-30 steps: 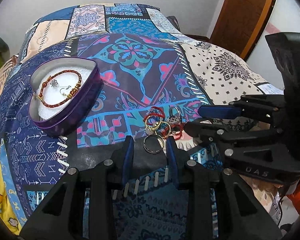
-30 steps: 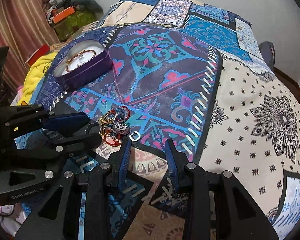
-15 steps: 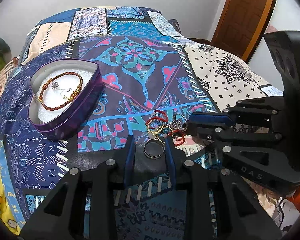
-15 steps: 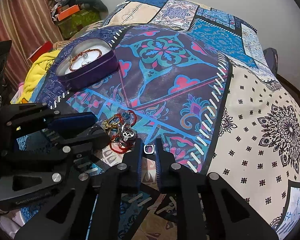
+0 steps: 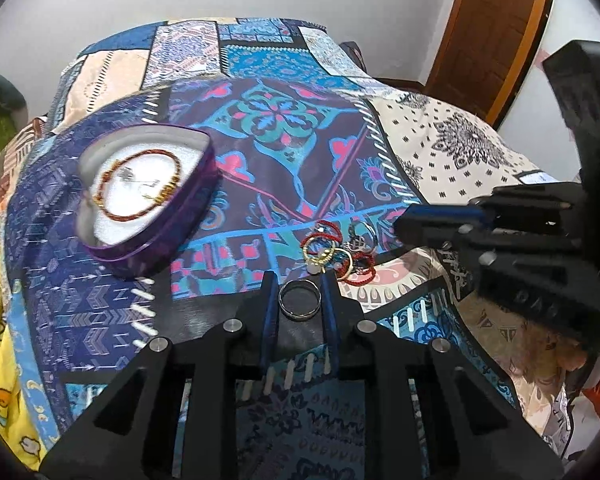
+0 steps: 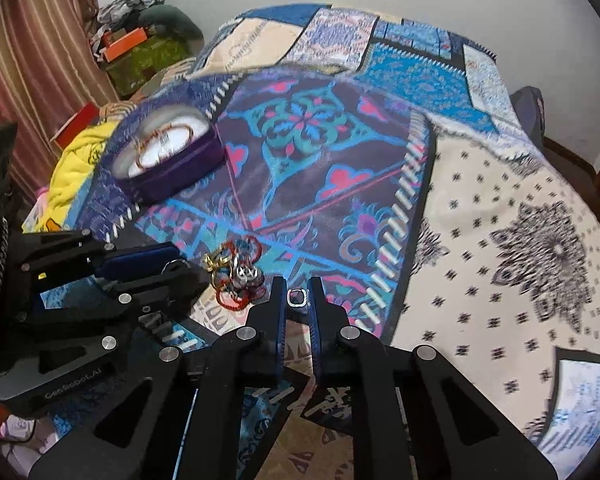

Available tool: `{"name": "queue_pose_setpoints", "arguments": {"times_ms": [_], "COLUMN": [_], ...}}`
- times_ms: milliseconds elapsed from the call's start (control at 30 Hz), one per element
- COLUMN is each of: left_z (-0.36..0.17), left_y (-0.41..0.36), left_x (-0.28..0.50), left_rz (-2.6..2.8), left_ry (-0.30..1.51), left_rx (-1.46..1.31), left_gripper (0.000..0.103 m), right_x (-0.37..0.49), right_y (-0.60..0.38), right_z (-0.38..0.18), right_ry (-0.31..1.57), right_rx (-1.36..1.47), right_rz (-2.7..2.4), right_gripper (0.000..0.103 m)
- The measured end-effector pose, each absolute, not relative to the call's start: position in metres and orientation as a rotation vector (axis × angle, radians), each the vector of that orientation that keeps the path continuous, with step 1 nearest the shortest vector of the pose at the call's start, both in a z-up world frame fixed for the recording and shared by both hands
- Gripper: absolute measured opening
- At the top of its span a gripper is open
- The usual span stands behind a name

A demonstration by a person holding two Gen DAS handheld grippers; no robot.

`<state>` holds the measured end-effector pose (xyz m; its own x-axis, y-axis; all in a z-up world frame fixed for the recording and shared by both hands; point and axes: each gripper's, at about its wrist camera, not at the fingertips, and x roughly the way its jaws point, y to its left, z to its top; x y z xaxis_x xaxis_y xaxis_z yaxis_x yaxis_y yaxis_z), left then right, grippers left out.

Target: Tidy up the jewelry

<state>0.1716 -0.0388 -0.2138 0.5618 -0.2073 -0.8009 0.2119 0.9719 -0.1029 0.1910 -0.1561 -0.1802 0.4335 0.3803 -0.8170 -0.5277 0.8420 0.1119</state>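
Note:
A silver band ring [image 5: 300,300] sits between the fingertips of my left gripper [image 5: 299,286], which is shut on it. A small square silver ring [image 6: 297,297] is pinched between the fingertips of my right gripper [image 6: 297,290]. A tangle of red, gold and silver bracelets and rings [image 5: 336,250] lies on the quilt just beyond both grippers; it also shows in the right wrist view [image 6: 238,276]. A purple heart-shaped tin [image 5: 148,240] with white foam holds a red and gold beaded bracelet [image 5: 140,182] at the left; in the right wrist view the tin [image 6: 172,176] is far left.
All lies on a patchwork quilt on a bed [image 5: 284,160]. A yellow cloth [image 6: 72,168] hangs at the bed's left side. A wooden door [image 5: 496,28] stands at the back right. Boxes and clutter [image 6: 132,48] sit by the curtain.
Both grippers closed: the left on the silver band ring, the right on the small square ring. Both views then lifted and pulled back slightly.

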Motion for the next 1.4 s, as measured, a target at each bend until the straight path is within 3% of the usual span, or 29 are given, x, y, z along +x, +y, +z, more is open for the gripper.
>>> {"name": "queue_pose_setpoints", "arguments": {"times_ms": [767, 1400], "left_z": [-0.111, -0.117], "left_y": [0.026, 0.075], "left_x": [0.159, 0.190], "left_rz": [-0.122, -0.078], "left_ry": [0.669, 0.655], "left_rx": [-0.056, -0.111], "left_gripper": [0.021, 0.021], "right_x": [0.194, 0.215], "right_y": [-0.118, -0.063], "right_z": [-0.089, -0.097], "right_ry": [0.717, 0.720], "right_rx": [-0.089, -0.091], "right_rz": [0.632, 0.716], "right_gripper": [0.009, 0.009]}}
